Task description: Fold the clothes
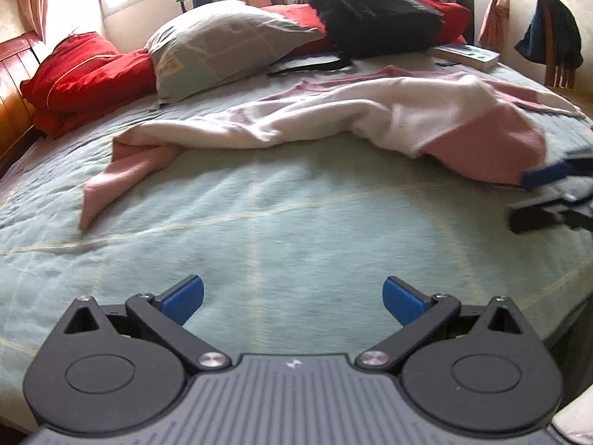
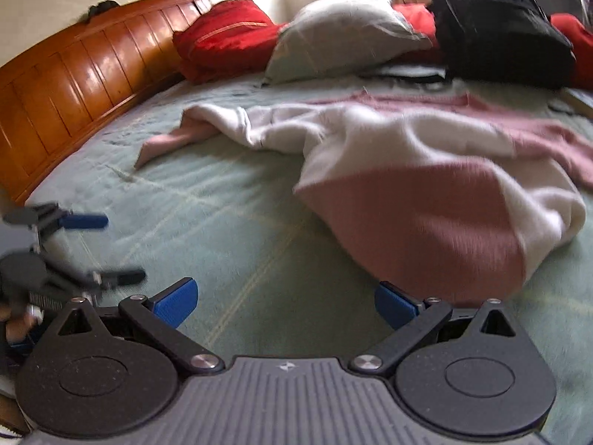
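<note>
A pink and white garment point(image 1: 333, 118) lies rumpled across the pale green bed cover point(image 1: 278, 222), one pink sleeve trailing to the left. My left gripper point(image 1: 292, 298) hovers open over bare cover, well short of the garment. In the right wrist view the same garment point(image 2: 418, 185) lies bunched ahead and to the right. My right gripper point(image 2: 283, 302) is open and holds nothing; its right fingertip point(image 2: 394, 306) is close to the garment's pink hem. Each gripper shows at the edge of the other's view: the right gripper point(image 1: 537, 196) and the left gripper point(image 2: 122, 248), both open.
Red pillows point(image 1: 85, 74), a grey pillow point(image 1: 229, 44) and a black backpack point(image 1: 370, 7) line the far side of the bed. A book point(image 1: 467, 55) lies at the far right. A wooden headboard point(image 2: 74, 85) runs along the left. A chair with dark clothes point(image 1: 552, 33) stands beyond the bed.
</note>
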The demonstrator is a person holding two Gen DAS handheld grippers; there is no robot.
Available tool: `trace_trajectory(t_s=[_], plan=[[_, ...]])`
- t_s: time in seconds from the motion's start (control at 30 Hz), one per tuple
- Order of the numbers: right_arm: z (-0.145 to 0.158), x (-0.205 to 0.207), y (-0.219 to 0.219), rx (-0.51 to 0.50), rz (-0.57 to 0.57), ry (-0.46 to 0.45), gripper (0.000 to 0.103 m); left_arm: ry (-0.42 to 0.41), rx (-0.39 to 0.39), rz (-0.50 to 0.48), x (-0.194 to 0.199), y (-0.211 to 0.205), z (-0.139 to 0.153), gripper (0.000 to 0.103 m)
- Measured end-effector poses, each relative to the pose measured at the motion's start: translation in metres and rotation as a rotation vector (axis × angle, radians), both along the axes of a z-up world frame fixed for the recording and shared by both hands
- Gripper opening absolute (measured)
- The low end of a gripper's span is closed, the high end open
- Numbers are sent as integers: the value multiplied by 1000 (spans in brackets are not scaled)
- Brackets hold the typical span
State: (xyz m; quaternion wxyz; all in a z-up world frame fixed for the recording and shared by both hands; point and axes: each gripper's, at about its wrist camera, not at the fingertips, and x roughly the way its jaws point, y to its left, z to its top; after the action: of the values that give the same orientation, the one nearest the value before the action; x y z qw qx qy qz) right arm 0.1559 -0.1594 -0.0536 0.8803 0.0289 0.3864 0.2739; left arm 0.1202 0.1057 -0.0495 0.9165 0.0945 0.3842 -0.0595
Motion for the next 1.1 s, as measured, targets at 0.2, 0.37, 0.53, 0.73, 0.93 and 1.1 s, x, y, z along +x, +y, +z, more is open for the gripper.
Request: trace_trajectory(t_s=[0.2,0.37,0.53,0.73,0.93,1.1], plan=[[10,9,8,45,32,0,103,5,49,48,17,30,-3,102],[33,37,43,71,140,-34,103,-5,27,7,15,48,8,102],[51,95,103,65,240,-70,103,0,-17,-35,19,76,18,102],[46,182,182,27,304,-39,103,46,-43,-21,34,107,8,102],[27,253,256,14,391,-3,103,114,-134,-32,46,128,-11,102],[15,285,302,54,435,-34,103,114,-175,-23,48,138,-12,102]])
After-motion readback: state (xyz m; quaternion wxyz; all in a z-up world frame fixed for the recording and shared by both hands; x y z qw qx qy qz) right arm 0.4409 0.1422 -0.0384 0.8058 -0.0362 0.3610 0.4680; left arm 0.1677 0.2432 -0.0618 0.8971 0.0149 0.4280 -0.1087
